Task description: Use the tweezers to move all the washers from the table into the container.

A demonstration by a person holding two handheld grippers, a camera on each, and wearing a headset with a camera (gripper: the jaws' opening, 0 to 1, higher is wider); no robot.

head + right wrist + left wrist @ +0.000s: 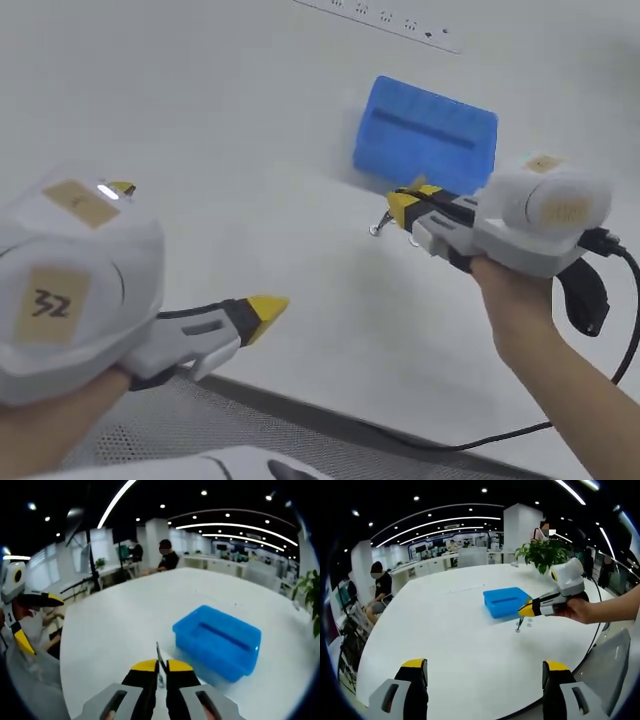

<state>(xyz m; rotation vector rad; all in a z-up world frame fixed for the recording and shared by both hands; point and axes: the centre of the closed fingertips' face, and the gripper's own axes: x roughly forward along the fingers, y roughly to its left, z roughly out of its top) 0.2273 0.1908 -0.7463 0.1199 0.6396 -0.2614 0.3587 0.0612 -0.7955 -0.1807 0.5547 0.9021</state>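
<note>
Head view: your right gripper has its fingers pinched on the slim metal tweezers, tips pointing down at the white tabletop just in front of the blue rectangular plastic container, while your left gripper sits low and near with its fingers spread wide. Left gripper view: the tweezers hang beside a few tiny pale washers near the container. Right gripper view: the fingers clamp the tweezers, which point at the container's near corner.
</note>
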